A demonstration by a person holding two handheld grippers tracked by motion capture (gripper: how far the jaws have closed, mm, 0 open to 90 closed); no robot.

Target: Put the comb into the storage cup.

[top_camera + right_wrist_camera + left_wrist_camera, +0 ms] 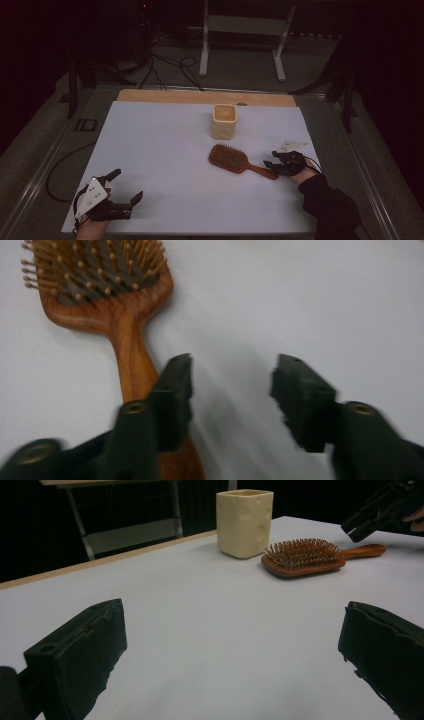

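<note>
White sheeting is covering most of the tabletop [165,165], w/ a wooden strip showing along the far edge and a dark room behind. Lying bristles-up on the right half is the wooden hairbrush [239,161], head toward the middle, handle pointing out toward the person's right. Right claw [273,162] is sitting at the handle end w/ jaws spread; in the right gripper view [231,390] one jaw is lying over the handle while the other is standing off over bare sheet, so the handle isn't between them and nothing is being pinched. Can't tell whether that jaw is touching the wood.

Just beyond the brush head, toward the far edge, a cream square cup [223,121] is standing upright, near the brush but apart from it; in the left gripper view the cup [244,522] is rising behind the hairbrush [312,556]. Nothing is lying between the right claw and the handle.

Left claw [126,186] is resting at the near left corner, well apart from brush & cup, jaws spread wide and holding nothing, w/ open sheet stretching between it and the brush. Past the tabletop, cables [170,70] are trailing over the grey floor, and a white metal frame [245,35] is standing farther back.
</note>
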